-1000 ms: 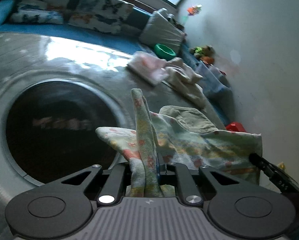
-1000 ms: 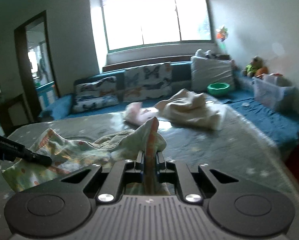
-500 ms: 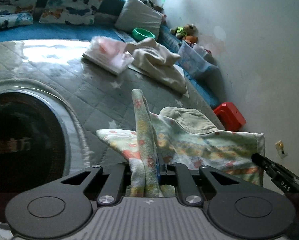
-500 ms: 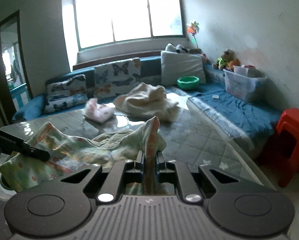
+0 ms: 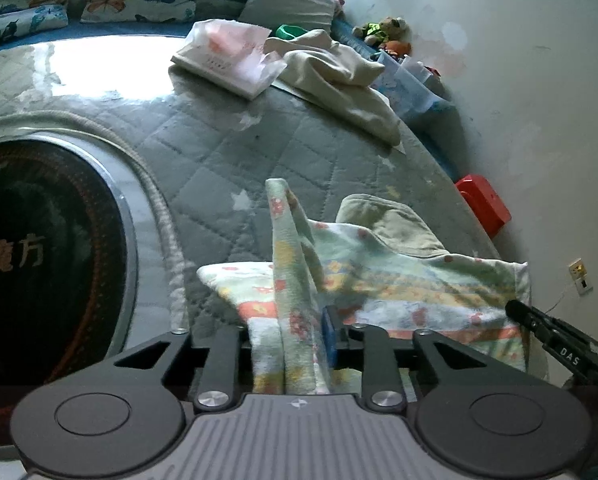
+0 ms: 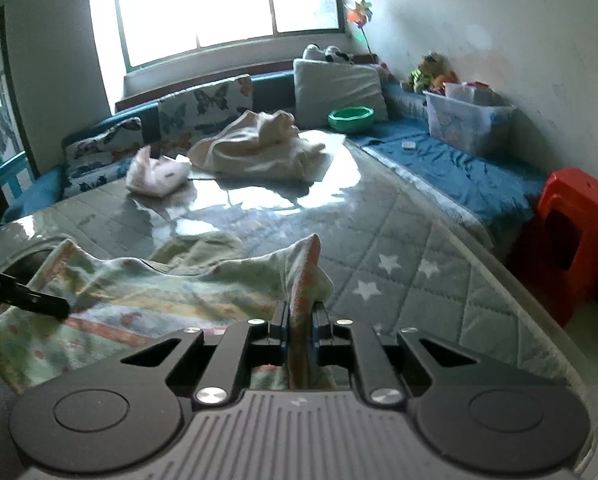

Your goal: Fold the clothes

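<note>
A floral towelling garment (image 5: 419,280) with an olive lining lies spread on the grey quilted mat (image 5: 227,152). One raised fold of it stands between the jaws of my left gripper (image 5: 289,336), which are opening; the blue pad no longer squeezes the fold. In the right wrist view the same garment (image 6: 159,292) stretches leftward, and my right gripper (image 6: 299,320) is shut on another upright fold at its right corner. The left gripper's black fingertips (image 6: 39,304) show at the garment's left edge. The right gripper's fingertips (image 5: 539,328) show at its right edge.
A cream garment pile (image 6: 255,148) and a pink-white bundle (image 6: 155,172) lie farther back on the mat. A dark round disc (image 5: 39,260) sits to the left. A red stool (image 6: 571,232) stands off the mat's right edge, with a plastic box (image 6: 467,120) and green bowl (image 6: 351,118) behind.
Both grippers have sunk toward the mat with the garment between them. The left jaws have spread apart around their fold. The right jaws stay closed on theirs.
</note>
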`<action>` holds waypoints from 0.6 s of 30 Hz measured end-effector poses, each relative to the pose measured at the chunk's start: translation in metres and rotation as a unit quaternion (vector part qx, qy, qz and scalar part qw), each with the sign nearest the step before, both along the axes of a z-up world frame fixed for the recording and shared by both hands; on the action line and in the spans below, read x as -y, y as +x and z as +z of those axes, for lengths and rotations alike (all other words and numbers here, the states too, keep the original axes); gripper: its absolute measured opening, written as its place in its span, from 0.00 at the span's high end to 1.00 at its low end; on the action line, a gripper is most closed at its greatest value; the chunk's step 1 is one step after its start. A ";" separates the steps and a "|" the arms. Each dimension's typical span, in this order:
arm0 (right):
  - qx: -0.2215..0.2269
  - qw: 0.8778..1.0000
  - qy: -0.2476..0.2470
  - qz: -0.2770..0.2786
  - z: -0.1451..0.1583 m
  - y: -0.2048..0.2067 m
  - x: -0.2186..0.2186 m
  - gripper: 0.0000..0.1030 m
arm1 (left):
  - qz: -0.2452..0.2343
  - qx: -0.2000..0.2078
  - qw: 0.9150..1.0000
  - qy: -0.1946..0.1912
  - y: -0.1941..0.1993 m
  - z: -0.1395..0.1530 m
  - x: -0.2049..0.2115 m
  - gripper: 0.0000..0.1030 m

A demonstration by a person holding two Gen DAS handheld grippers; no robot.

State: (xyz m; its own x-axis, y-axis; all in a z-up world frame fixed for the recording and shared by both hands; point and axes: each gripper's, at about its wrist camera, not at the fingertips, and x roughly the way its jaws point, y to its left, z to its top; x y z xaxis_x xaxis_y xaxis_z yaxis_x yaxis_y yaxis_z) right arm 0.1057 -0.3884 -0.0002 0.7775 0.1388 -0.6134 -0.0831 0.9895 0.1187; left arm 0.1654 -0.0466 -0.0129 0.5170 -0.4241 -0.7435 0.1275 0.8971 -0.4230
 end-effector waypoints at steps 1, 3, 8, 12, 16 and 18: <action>-0.004 1.000 -0.002 -0.002 -0.002 0.002 0.000 0.90 | 0.004 0.002 1.000 0.007 -0.001 0.000 -0.001 0.55; -0.010 1.000 -0.006 -0.008 -0.007 0.004 0.001 0.89 | 0.009 0.010 1.000 0.016 -0.003 0.001 -0.005 0.53; -0.023 1.000 -0.014 -0.016 -0.014 0.005 0.003 0.81 | 0.019 0.011 0.999 0.023 -0.003 -0.002 -0.017 0.55; -0.019 0.999 -0.024 -0.022 -0.011 0.003 0.005 0.80 | 0.029 0.012 0.999 0.037 -0.002 -0.001 -0.019 0.55; -0.008 0.999 -0.027 -0.014 -0.002 0.001 0.001 0.79 | 0.041 0.026 0.998 0.049 -0.003 0.007 -0.016 0.55; -0.002 1.000 -0.029 -0.004 0.002 0.002 -0.005 0.77 | 0.047 0.044 0.996 0.054 -0.003 0.015 -0.011 0.57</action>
State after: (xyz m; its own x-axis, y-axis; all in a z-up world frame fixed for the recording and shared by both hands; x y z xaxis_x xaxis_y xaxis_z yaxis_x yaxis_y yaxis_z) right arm 0.1079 -0.3837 0.0015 0.7760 0.0964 -0.6233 -0.0744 0.9953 0.0612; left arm 0.1628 -0.0358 0.0021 0.6158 -0.2914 -0.7321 0.0731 0.9462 -0.3151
